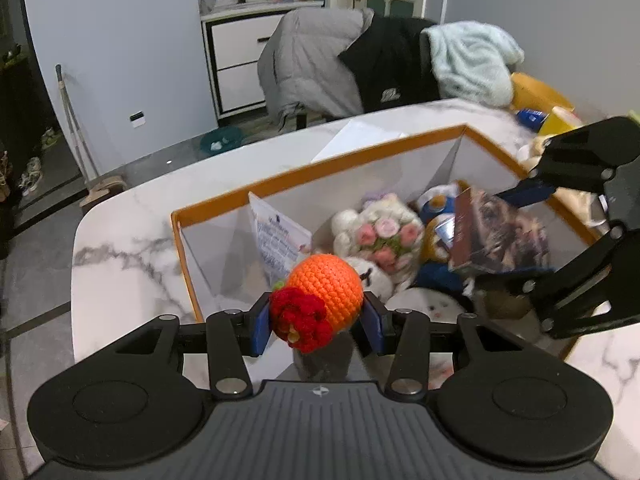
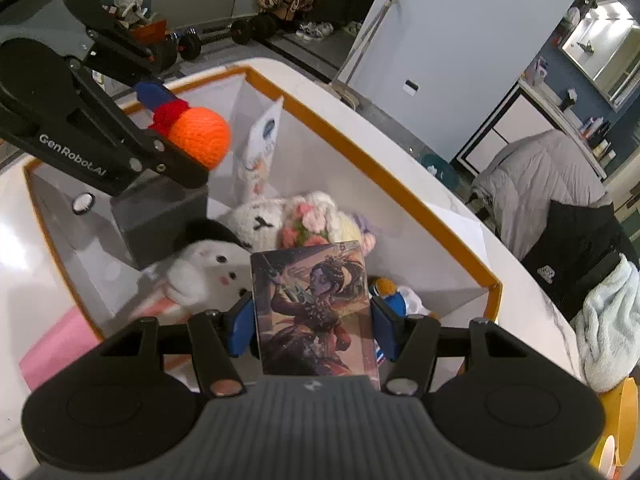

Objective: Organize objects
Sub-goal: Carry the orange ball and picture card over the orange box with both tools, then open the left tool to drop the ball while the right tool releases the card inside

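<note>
Left tool [image 1: 316, 322] pinched the crocheted orange ball [image 1: 325, 288] over the near edge of the orange-rimmed box [image 1: 320, 166] on the marble counter [image 1: 120, 248]. Right tool [image 2: 312, 326] clamped a picture card [image 2: 314, 308] above the same box. Box floor was crowded: plush toys [image 2: 224, 268], crochet bouquet [image 1: 386, 240], a leaflet [image 1: 276, 240] upright against the wall. Jackets [image 1: 320, 60] were draped behind the counter.

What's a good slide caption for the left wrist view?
Left gripper holding crocheted orange over the orange-rimmed box of plush toys.
</note>
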